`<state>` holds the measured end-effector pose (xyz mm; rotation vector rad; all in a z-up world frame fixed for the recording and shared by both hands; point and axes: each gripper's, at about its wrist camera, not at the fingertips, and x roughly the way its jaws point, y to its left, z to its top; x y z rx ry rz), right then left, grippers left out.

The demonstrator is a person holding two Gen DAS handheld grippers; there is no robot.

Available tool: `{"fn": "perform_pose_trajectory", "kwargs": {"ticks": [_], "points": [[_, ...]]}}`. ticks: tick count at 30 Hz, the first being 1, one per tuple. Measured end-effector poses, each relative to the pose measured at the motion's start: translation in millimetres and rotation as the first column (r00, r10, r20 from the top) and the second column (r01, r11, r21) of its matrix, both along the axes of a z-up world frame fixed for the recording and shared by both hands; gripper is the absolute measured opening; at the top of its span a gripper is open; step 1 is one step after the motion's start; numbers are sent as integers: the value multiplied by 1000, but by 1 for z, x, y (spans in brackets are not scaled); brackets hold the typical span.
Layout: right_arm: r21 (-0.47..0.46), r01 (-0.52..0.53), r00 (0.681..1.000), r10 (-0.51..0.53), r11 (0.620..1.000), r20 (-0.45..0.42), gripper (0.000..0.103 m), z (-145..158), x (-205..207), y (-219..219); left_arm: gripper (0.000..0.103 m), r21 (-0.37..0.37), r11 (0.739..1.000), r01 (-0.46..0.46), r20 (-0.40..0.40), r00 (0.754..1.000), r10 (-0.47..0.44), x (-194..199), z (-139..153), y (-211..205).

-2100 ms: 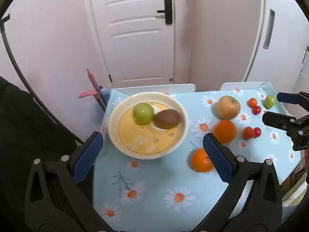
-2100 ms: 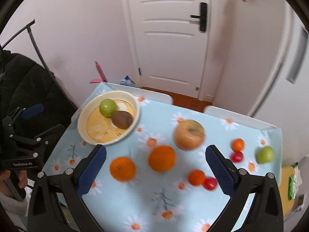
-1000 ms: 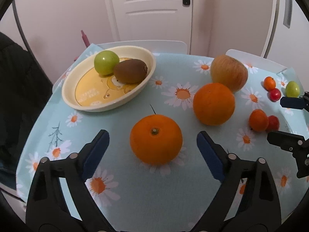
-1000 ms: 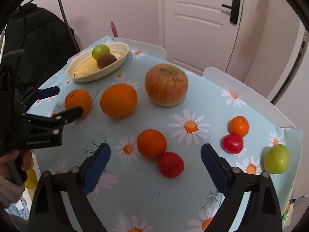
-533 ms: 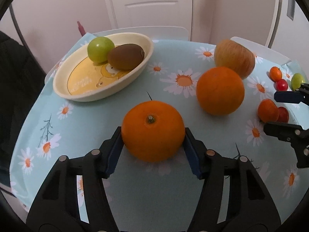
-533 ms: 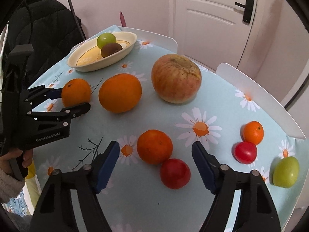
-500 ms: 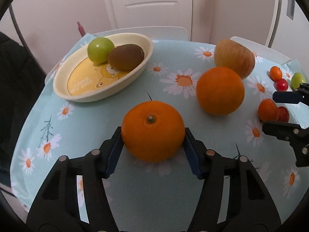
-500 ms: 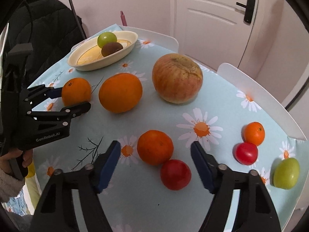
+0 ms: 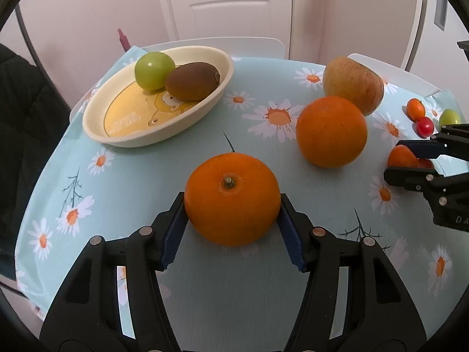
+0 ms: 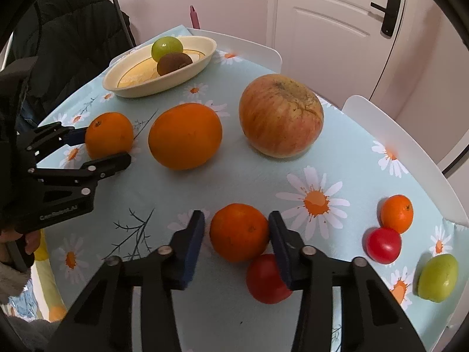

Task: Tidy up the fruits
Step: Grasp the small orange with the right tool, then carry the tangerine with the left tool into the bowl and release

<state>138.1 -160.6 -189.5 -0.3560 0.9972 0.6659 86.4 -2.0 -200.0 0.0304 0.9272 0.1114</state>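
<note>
Left gripper clamped on orange, resting on daisy tablecloth near cream dish. Right gripper closed round small mandarin on cloth, red tomato touching it

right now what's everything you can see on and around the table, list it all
cream oval bowl: one, cream with yellow inside, far left of table
green round fruit: one, in the bowl
brown kiwi: one, in the bowl, touching the green fruit
stemmed orange: one, near left
large orange: one, centre
red-yellow apple: one, behind centre
small orange: one, near right, touching a red tomato
small orange, red tomato, green fruit: one each, right edge
daisy tablecloth: one, light blue
white chairs: two, far side
white door: one, behind
black jacket: one, left
left gripper: pads on the stemmed orange
right gripper: closed around the small orange
</note>
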Motion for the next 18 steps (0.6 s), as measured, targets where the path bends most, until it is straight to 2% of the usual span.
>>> {"fn": "perform_pose_trajectory", "kwargs": {"ticks": [8,18], "points": [[30,6,1000,-6,1000,10,36,12,0,0,64,1,1000,-3,13,1000,3,-7,12,0],[76,0,999,-3,997,41,36,51,-15,0,63,3,1000,-17,68,998,17,-20,61,-2]]}}
